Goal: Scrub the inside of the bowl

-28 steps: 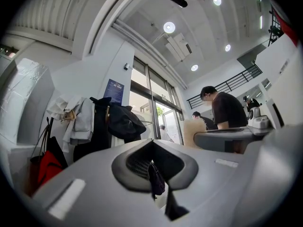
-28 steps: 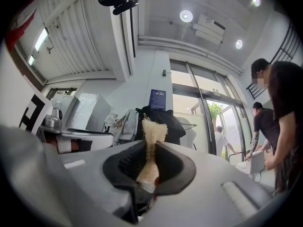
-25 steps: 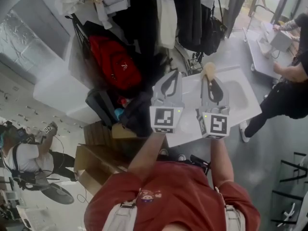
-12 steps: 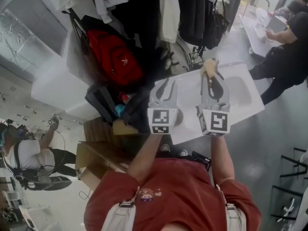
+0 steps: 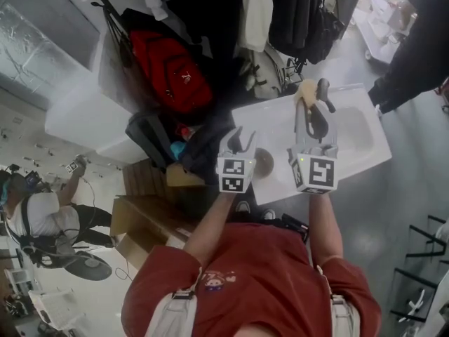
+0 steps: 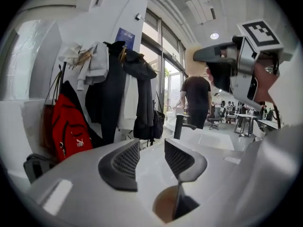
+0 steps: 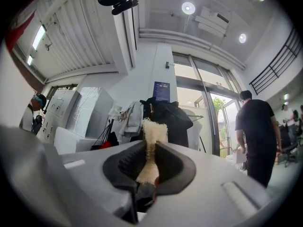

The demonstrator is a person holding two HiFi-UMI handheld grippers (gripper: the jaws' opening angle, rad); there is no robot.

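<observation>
On the white counter, just right of your left gripper, the brown bowl now shows. A second ago it was out of sight and that gripper's jaws were together. Those jaws are opening now, with nothing between them, and the bowl lies below their tips, released. Your right gripper stays clenched on the pale scrub pad, which sticks out past its tips on the far side. The person in black has moved from beside the counter's right end to the far right.

The bowl sits close to the counter's near edge, left of the sink basin. Bare counter lies between your two grippers and on toward the black faucet. Left of the counter, a red backpack and dark bags crowd its end.
</observation>
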